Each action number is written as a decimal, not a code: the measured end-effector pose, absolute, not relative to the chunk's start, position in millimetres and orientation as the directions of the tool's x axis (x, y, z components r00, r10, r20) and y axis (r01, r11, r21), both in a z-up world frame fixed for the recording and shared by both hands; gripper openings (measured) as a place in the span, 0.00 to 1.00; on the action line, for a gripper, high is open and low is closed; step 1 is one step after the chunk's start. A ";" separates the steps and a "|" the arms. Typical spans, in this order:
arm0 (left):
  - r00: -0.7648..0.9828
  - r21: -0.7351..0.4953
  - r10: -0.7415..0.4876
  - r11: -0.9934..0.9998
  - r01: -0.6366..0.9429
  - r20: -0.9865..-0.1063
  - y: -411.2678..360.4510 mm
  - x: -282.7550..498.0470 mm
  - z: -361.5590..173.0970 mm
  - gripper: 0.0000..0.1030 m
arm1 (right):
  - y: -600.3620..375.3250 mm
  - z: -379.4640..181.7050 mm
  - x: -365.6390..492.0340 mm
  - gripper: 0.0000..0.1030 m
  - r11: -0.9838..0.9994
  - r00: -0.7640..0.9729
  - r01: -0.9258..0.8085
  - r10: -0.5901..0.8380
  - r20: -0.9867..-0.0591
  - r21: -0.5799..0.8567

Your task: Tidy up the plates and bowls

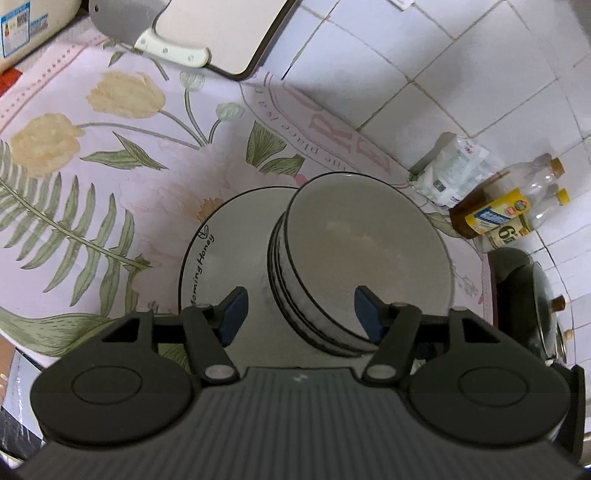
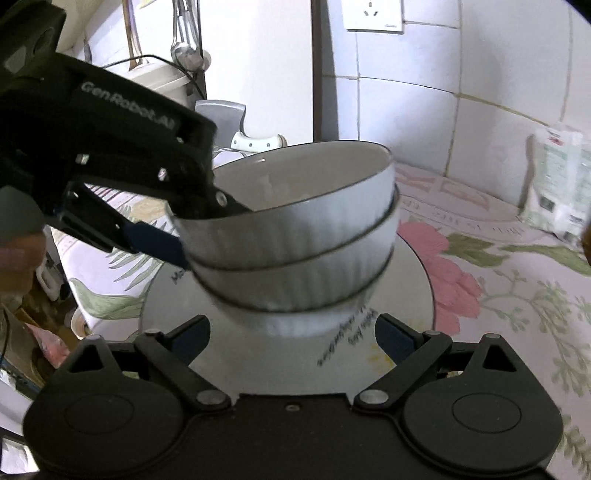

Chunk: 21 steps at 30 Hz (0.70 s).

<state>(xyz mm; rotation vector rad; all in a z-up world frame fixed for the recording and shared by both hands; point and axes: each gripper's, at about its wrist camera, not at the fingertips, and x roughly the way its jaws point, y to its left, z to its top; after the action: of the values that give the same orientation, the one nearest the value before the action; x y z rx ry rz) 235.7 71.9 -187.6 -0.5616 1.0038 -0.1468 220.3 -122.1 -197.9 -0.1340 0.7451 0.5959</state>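
Sitting on a plate [image 2: 399, 291] on the flowered table [image 1: 110, 155] is a stack of bowls [image 2: 295, 236], three nested, the top one tilted. The left gripper [image 2: 192, 230] reaches in from the side, one of its jaws inside the top bowl's rim and the blue-padded one against the outer wall, though from its own camera the jaws look spread wide with the stack [image 1: 354, 258] partly between them, so I cannot tell whether it is truly clamped. The right gripper [image 2: 291, 339] sits low over the plate's near edge, jaws open, the bottom bowl just ahead of the gap and nothing between the pads. A cleaver [image 1: 147, 33] lies on a board [image 1: 240, 37] at the back, and bottles [image 1: 509, 206] stand by the tiled wall.
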 end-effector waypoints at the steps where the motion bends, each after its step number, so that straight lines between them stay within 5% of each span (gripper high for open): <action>1: 0.546 -0.509 -0.368 0.851 -0.129 -0.753 72.4 232.0 -183.5 0.62 | -126.5 -192.4 215.6 0.95 0.831 0.583 -0.548 0.464 -0.667 0.099; 21: 0.675 -0.322 -0.280 0.944 0.067 -0.682 51.7 131.4 -72.1 0.72 | -180.8 -97.8 132.9 0.95 0.928 0.739 -0.365 0.338 -0.582 0.076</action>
<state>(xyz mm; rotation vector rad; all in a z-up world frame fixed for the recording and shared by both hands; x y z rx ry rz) 131.4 51.7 -72.1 -0.2819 0.8089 -0.1981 132.9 -180.8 -97.8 -0.0435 0.6301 0.3857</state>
